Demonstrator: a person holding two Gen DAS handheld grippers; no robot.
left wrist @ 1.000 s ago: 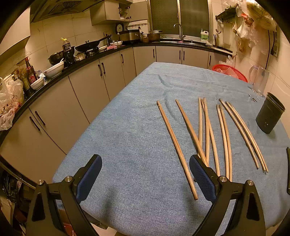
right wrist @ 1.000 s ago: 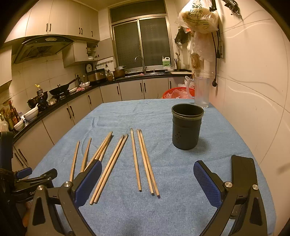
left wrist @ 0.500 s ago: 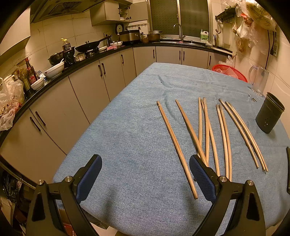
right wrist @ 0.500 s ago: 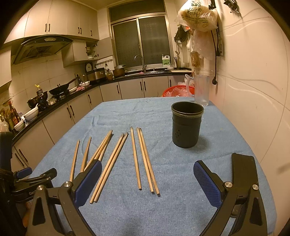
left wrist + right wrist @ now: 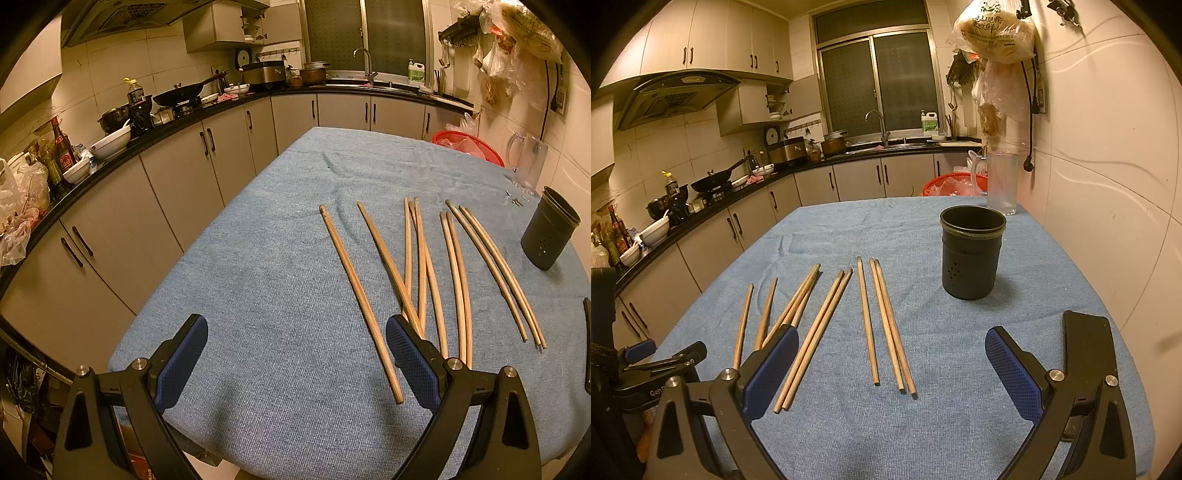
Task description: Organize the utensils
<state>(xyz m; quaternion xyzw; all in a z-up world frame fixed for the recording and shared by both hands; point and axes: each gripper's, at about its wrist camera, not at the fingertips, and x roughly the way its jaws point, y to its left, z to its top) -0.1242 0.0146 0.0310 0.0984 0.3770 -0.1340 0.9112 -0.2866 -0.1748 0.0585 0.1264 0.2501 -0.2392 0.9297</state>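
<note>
So we've hardly begun: every chopstick [image 5: 866, 321] lies on the table [image 5: 960, 424], the cup [image 5: 971, 253] looks empty, and our left gripper [image 5: 295, 363] and right gripper [image 5: 892, 373] gape wide, gripping nothing

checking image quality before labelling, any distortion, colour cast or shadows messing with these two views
Left wrist view: strong fisheye bends the chopsticks and counter edge; warm yellow cast, sharp focus. Right wrist view: same barrel distortion and dark corners; the black holder throws a soft shadow to its right on the blue cloth.
</note>
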